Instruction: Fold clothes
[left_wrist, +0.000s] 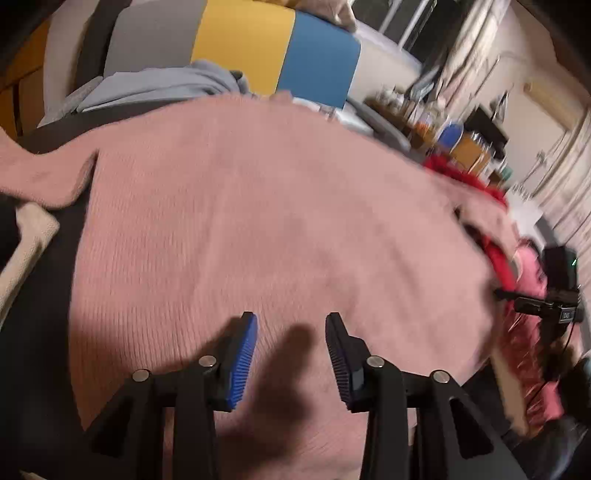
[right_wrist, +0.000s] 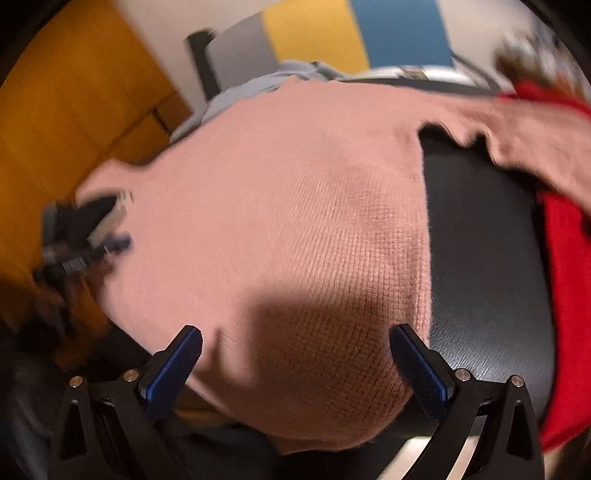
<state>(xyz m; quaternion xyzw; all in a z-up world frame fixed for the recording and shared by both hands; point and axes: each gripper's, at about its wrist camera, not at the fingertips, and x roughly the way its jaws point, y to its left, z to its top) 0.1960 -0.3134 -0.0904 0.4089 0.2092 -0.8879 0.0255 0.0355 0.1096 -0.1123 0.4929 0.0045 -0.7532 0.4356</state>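
While the pink sweater (left_wrist: 266, 221) lies spread across the dark table (right_wrist: 480, 258), our left gripper (left_wrist: 291, 328) and right gripper (right_wrist: 295, 343) hover over it, jaws apart, empty. Red garment (right_wrist: 569, 258) borders it; only the left view shows grey clothing (left_wrist: 155, 85).

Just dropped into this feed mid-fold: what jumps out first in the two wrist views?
A big pink knit sweater fills both views, spread flat on a dark table. Both grippers hang open above it: the left gripper over its middle, the right gripper near its right edge. A red garment lies at the table's right side, partly under a pink sleeve.
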